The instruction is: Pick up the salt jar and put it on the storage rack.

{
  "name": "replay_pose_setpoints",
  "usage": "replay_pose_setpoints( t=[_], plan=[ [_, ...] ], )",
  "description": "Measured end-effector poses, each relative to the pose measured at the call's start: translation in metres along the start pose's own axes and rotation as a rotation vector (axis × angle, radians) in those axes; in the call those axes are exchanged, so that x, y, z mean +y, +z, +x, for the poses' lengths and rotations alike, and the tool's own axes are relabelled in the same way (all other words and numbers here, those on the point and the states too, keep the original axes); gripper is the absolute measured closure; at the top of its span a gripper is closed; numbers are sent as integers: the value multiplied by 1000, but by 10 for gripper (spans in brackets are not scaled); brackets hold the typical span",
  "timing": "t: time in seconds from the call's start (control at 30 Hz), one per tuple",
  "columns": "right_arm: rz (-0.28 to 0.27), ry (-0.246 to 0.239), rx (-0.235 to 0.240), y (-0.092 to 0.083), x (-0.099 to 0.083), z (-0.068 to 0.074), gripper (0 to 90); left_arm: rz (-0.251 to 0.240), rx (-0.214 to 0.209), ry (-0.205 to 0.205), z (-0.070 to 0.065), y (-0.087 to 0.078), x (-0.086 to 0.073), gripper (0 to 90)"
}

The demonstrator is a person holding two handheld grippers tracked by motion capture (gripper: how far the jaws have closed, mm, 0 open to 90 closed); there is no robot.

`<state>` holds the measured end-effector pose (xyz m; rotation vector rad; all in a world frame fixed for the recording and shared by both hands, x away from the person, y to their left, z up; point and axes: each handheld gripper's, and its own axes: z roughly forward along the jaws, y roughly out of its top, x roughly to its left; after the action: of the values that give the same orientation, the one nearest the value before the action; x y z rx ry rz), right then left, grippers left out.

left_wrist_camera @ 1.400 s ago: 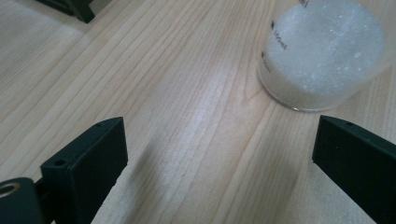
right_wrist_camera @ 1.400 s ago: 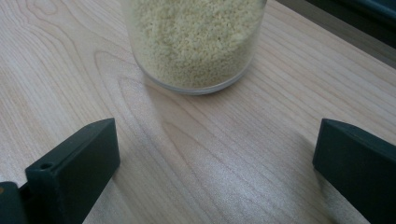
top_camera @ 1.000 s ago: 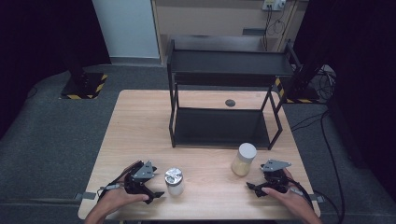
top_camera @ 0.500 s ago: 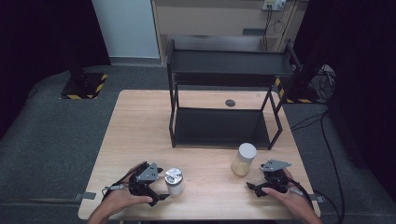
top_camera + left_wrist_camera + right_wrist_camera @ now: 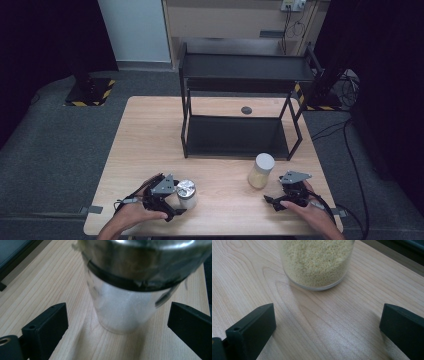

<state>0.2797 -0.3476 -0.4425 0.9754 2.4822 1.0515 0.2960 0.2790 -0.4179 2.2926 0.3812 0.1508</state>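
Note:
A clear jar with a silver lid stands near the table's front edge, holding white grains. My left gripper is open, its jaws on either side of the jar and not touching it. A second jar with a white lid, full of pale yellow grains, stands to the right. My right gripper is open and sits just short of that jar, with bare wood between its jaws.
A black two-level shelf rack stands at the back middle of the wooden table. A small dark disc lies on the table behind the rack's lower shelf.
My left gripper has slid right and forward so the silver-lidded jar now lies between its jaws. The right gripper has barely moved.

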Motion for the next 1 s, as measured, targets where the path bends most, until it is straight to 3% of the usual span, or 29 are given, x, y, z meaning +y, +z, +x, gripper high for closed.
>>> replay_pose_setpoints(
  t=[0.23,0.9,1.0],
  plan=[
    [0,-1,1,0,0,0,12,-26,-14,10,-1,3,5,44],
    [0,-2,2,0,0,0,12,-65,-31,2,4,6,2,294],
    [0,-2,2,0,0,0,12,-66,-29,5,3,6,2,297]
  ],
)
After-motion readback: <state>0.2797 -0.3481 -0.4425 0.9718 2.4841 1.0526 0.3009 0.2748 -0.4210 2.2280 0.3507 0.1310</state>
